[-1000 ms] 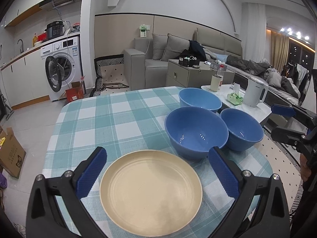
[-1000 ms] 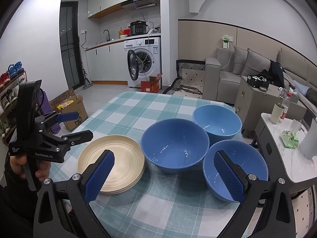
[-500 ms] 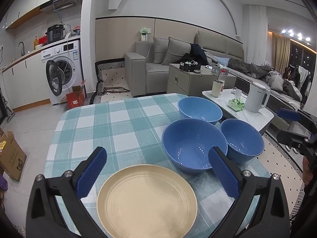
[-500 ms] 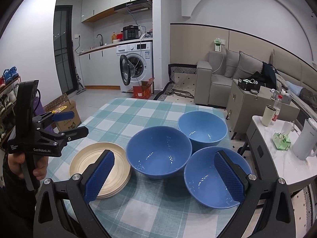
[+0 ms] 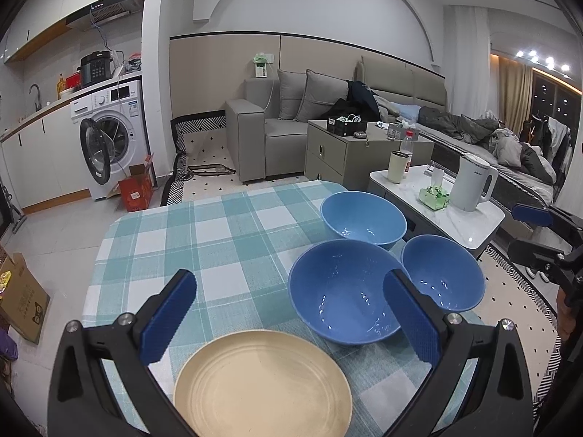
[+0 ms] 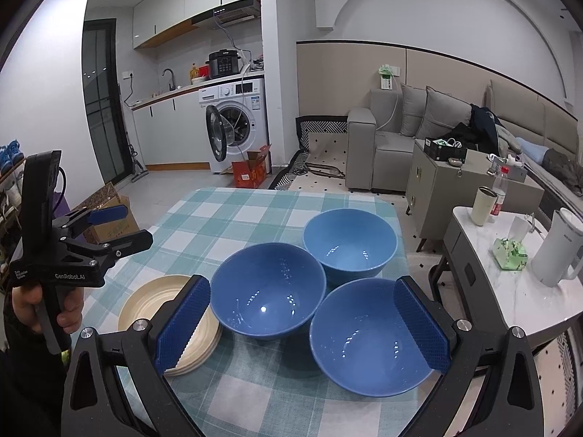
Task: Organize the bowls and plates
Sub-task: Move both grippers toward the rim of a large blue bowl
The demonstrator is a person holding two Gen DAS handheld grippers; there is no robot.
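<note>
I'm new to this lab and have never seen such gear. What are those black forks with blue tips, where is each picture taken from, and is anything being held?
There is no robot here. A person holds a hand-operated two-finger gripper in each hand, and a wide-angle camera on each one looks forward along its fingers. One picture comes from the left gripper, the other from the right gripper; the right view also shows the left gripper from the side, with the person's hand on its handle. On the checked tablecloth lie a stack of cream plates and three blue bowls: a near bowl, a middle bowl and a far bowl. Both grippers are open and hold nothing.
</note>
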